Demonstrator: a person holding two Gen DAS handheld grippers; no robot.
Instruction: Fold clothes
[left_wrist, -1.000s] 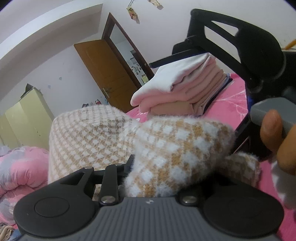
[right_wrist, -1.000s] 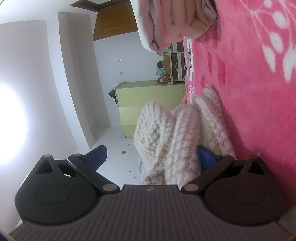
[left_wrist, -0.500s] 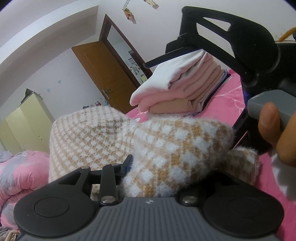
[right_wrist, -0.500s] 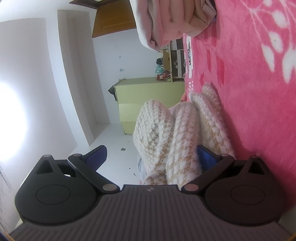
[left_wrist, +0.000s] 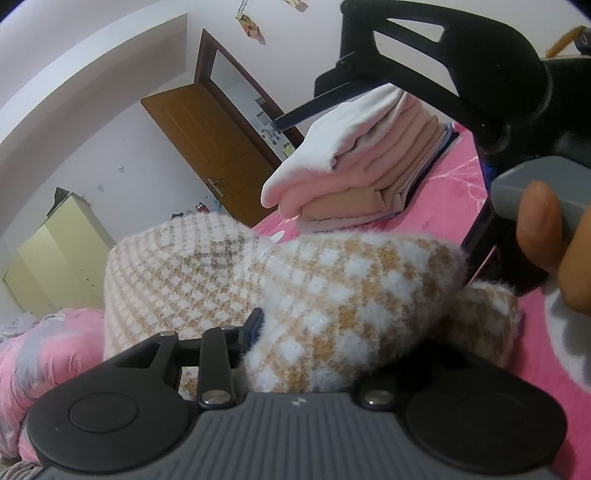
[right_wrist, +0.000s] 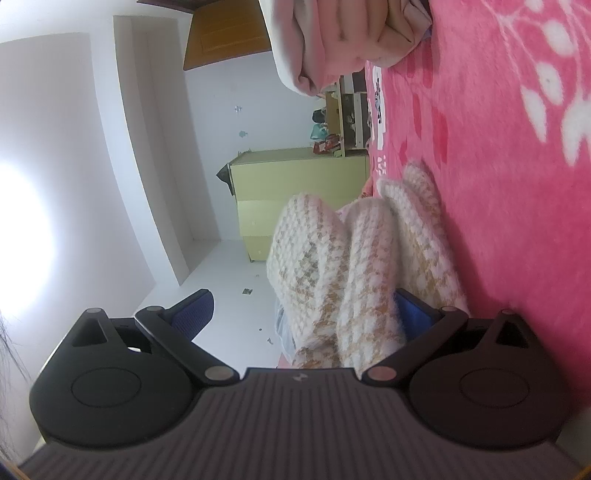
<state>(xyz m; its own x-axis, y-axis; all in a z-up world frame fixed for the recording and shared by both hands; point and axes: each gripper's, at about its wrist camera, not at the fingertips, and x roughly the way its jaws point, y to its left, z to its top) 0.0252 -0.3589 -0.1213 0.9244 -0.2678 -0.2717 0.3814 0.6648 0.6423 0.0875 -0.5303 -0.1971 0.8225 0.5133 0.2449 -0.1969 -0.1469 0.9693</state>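
A checked tan-and-white knit garment (left_wrist: 332, 295) lies bunched on the pink bed (left_wrist: 443, 206), wedged in the left tongs (left_wrist: 332, 332), while the right tongs (right_wrist: 306, 314) gape, one pad free; only the left view shows folded pink clothes (left_wrist: 362, 166) at one o'clock.

Sweater (left_wrist: 332, 295) bunched on the bed (left_wrist: 443, 206), folded stack (left_wrist: 362, 162) right behind it, wardrobe (left_wrist: 62, 266) and door (left_wrist: 218, 155) beyond.
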